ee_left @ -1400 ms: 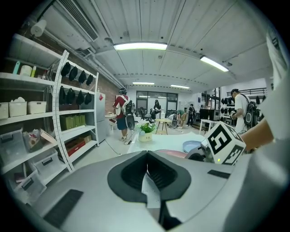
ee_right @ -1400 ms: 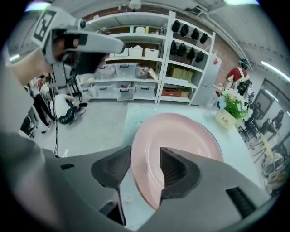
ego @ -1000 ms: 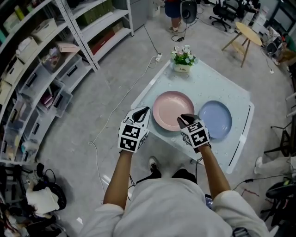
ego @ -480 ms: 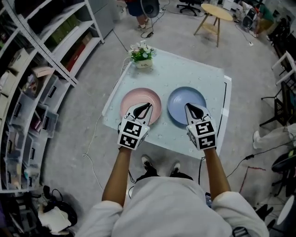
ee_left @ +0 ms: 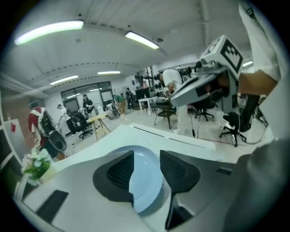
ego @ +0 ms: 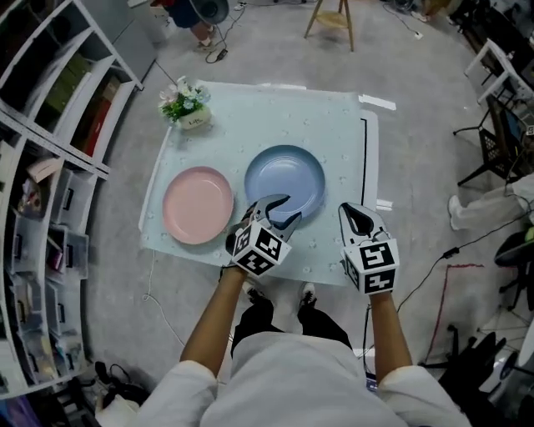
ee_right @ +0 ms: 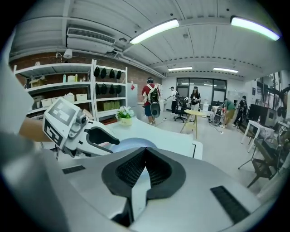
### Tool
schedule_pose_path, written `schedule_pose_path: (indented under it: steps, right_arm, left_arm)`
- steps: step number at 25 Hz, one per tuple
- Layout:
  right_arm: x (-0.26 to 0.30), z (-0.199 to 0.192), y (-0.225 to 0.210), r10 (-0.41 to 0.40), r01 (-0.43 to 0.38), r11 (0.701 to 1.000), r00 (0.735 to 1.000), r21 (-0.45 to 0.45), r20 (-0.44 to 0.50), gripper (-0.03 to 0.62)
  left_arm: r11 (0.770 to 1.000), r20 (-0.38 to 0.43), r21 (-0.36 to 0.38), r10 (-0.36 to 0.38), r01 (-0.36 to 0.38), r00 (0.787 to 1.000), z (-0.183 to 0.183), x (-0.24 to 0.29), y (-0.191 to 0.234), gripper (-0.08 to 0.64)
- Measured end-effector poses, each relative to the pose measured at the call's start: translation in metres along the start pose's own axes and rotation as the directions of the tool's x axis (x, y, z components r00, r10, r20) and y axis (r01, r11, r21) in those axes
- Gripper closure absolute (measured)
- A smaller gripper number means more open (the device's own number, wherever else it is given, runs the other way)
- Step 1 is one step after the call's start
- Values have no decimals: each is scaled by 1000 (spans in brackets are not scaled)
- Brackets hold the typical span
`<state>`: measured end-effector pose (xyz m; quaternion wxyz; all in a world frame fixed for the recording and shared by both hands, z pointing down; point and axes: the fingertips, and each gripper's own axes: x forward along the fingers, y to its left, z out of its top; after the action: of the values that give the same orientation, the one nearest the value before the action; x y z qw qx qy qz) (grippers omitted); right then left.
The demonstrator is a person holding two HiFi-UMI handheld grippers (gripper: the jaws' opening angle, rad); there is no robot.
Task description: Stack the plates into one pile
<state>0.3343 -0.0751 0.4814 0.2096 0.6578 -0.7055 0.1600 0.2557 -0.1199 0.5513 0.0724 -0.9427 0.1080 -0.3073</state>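
A pink plate [ego: 198,204] and a blue plate [ego: 284,177] lie side by side on the pale table [ego: 275,108]. My left gripper [ego: 284,210] hangs over the near rim of the blue plate. Its jaws have just been opening and now stand open. In the left gripper view [ee_left: 147,168] the blue plate [ee_left: 146,186] shows in the gap beyond the pads, and nothing is pinched. My right gripper [ego: 356,215] is shut and empty, above the table's front edge, right of the blue plate. In its own view [ee_right: 145,156] the blue plate [ee_right: 131,144] lies ahead.
A small pot of flowers [ego: 185,104] stands at the table's far left corner. Metal shelving [ego: 50,125] runs along the left. A wooden stool [ego: 334,12] and a person's legs are beyond the table, chairs [ego: 501,108] at the right.
Both grippers have swung to the right across the table: the left from the pink plate to the blue plate's near rim, the right past the blue plate. The left jaws went from shut to open.
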Motion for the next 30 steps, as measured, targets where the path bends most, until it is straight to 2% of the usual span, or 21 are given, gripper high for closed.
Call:
schedule_pose_path:
  steps: [2,4,9,13,15,16,18,25,27,30]
  right_arm:
    - [-7,-23,-19,-16,16,1000,1000,7,-27,578]
    - [-17,-47,-41,-27,29,999,998,38,-56,578]
    - [-32,-91,-74,-31,42,993,994,110,-107,578]
    - [-42,-111,-82,-18,34,993,990,113,-137,578]
    - [-44,-117,-85,-14,30,994,990,108,-144,578]
    - [-44,-119,-87,-11,27,994,989,107,-147,578]
    - [-45,-121,-88,-3,18,994,989,105,-149,578]
    - [-48,-111,-85,0,10,997,992,80,-127,578]
    - [-52,-105,-81,3,5,998,993,70,-114,578]
    - [-57,-91,-81,-1,6,998,996,56,-90,578]
  left_arm:
    - [995,-70,81,-58,63,996,-10,35,-25,357]
    - [987,-120,116,-93,107,988,-17,67,-44,356]
    - [988,-249,100,-92,121,964,-48,126,-62,357]
    - [993,-309,93,-46,78,950,-63,142,-67,360]
    - [995,-308,91,-19,49,951,-61,144,-62,362]
    - [995,-304,95,2,29,953,-60,145,-58,425]
    - [995,-300,97,27,3,953,-61,144,-52,498]
    - [995,-282,97,21,7,959,-55,139,-51,511]
    - [996,-235,93,27,-5,972,-42,126,-47,517]
    - [1000,-120,2,9,-9,993,-11,103,-36,518]
